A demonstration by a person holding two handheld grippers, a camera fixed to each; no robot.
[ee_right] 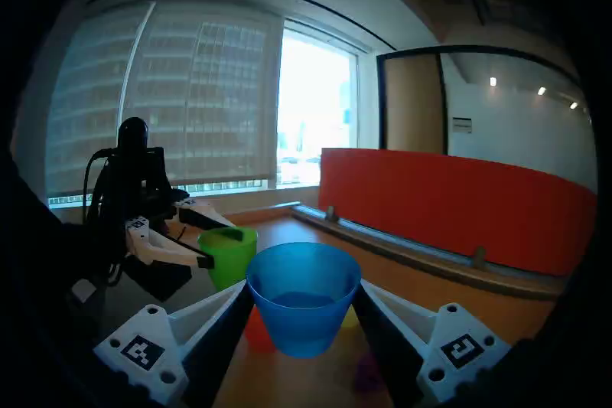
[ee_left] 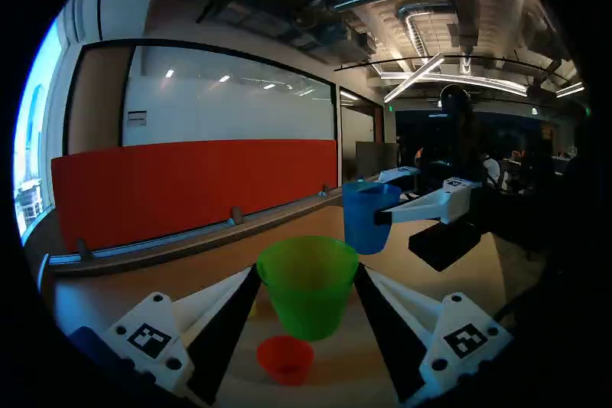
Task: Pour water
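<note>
Left tool (ee_left: pixel 306 270): fingers narrowed onto the green cup (ee_left: pixel 310 301), one on each side just below the rim, both pressing. The cup is upright, mouth up. Cannot tell from the left gripper view whether there is anything inside.

Right tool (ee_right: pixel 304 285): same grasp on the blue cup (ee_right: pixel 304 316), fingers on both sides of the wall, cup upright. Water (ee_right: pixel 304 299) shows in the lower part of the blue cup, level flat, well below the rim.

In the left gripper view the right tool sits farther off, up and to the right, with the blue cup in its fingers. The blue cup is near the green one but apart, not touching, and neither is tilted. In the right gripper view the left tool is off to the left with the green cup, and a dark-sleeved arm is behind it.

Small red cup (ee_left: pixel 285 358) stands on the wooden counter (ee_left: pixel 474 278) below the green cup, mouth up. In the right gripper view it is partly hidden behind the blue cup. A small purple thing (ee_right: pixel 367 373) lies on the counter to the lower right, too blurred to tell what it is.

Red panel (ee_left: pixel 191 186) runs along the far edge of the counter. Bright window (ee_right: pixel 314 109) with blinds beside it behind the left tool.
</note>
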